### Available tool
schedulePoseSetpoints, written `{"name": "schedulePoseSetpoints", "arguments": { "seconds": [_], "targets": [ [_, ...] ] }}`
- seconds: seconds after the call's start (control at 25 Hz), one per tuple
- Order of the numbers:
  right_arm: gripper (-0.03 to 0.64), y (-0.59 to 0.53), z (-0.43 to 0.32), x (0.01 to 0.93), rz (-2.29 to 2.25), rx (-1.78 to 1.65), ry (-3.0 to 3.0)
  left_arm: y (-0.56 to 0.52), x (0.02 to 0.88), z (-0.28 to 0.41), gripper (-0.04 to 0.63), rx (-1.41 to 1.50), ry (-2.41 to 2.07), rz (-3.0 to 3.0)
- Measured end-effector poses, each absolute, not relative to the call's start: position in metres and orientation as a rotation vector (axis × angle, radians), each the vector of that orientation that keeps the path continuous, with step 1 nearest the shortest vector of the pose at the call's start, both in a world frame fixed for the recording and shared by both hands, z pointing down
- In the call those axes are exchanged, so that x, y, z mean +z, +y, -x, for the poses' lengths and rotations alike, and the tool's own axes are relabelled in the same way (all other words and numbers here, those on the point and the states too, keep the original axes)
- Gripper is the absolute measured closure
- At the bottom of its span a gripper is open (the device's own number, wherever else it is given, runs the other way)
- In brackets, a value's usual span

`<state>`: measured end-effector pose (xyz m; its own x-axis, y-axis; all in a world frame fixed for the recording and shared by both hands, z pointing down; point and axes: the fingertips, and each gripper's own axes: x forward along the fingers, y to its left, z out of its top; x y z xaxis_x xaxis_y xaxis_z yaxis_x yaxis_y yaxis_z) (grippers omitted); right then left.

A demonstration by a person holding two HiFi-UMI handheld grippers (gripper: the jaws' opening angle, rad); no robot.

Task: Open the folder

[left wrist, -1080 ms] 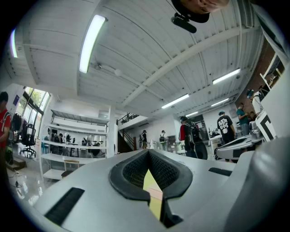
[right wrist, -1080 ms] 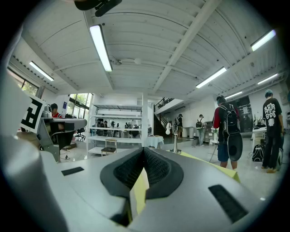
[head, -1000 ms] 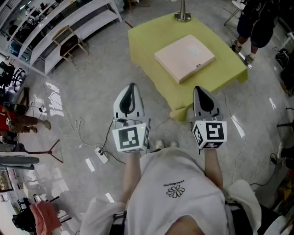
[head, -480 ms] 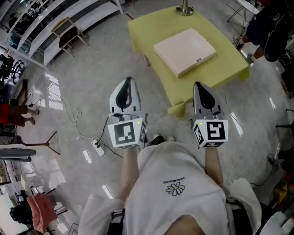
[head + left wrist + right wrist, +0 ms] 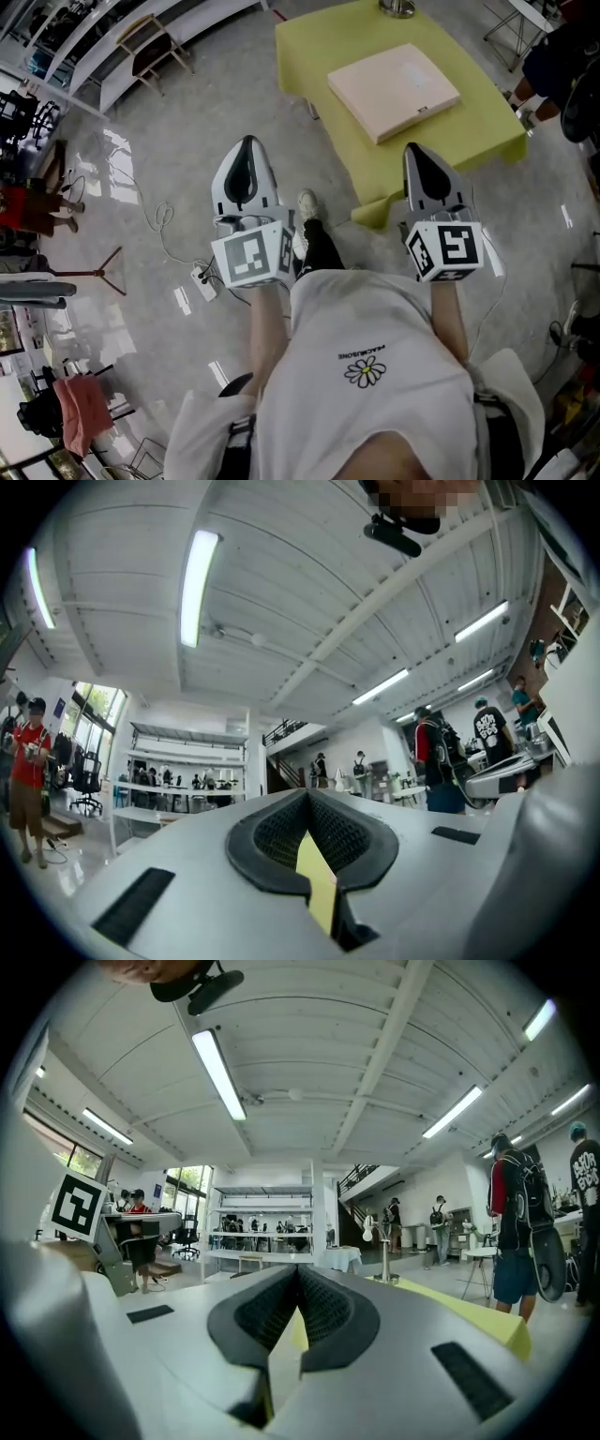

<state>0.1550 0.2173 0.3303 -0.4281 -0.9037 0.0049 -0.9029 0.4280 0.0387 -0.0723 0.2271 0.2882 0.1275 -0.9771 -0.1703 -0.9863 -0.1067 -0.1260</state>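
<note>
Left tongs [image 5: 247, 161] and right tongs [image 5: 424, 169] are both pinched together, empty, short of the table [image 5: 305, 52]. The folder [image 5: 394, 86] lies closed on it. I'd step in, part one pair, and catch the cover's free edge.

Folder [image 5: 394, 89] on the table [image 5: 309, 56], ahead of the right gripper [image 5: 418, 155]; chair [image 5: 155, 52] left of the table; perhaps a power strip [image 5: 203, 281] on the floor [image 5: 187, 169].

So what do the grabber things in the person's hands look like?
The left gripper and right gripper are pale grey pointed shells with black teardrop pads. Each carries a white cube with black square markers. The person wears a white T-shirt with a daisy.
</note>
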Motion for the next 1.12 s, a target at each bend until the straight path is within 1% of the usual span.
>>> {"name": "schedulePoseSetpoints", "arguments": {
  "seconds": [0.24, 0.36, 0.48, 0.6, 0.92, 1.12],
  "targets": [
    [0.606, 0.173, -0.141, 0.330, -1.646, -0.141, -2.672, 0.185, 0.296, 0.104, 0.589, 0.193, 1.984, 2.132],
    [0.606, 0.156, -0.138, 0.333, -1.625, -0.113, -2.656, 0.158, 0.295, 0.118, 0.589, 0.190, 2.027, 2.119],
    [0.606, 0.140, -0.147, 0.322, -1.633, -0.097, -2.620, 0.127, 0.276, 0.114, 0.589, 0.190, 2.019, 2.131],
    [0.606, 0.111, -0.142, 0.327, -1.680, -0.065, -2.580, 0.086, 0.271, 0.120, 0.589, 0.196, 1.991, 2.156],
    [0.606, 0.009, -0.119, 0.342, -1.841, 0.072, -2.505, -0.041, 0.290, 0.153, 0.589, 0.073, 1.907, 2.241],
    [0.606, -0.078, -0.108, 0.329, -1.990, 0.071, -2.427, -0.142, 0.265, 0.173, 0.589, 0.075, 1.821, 2.253]
  ]
}}
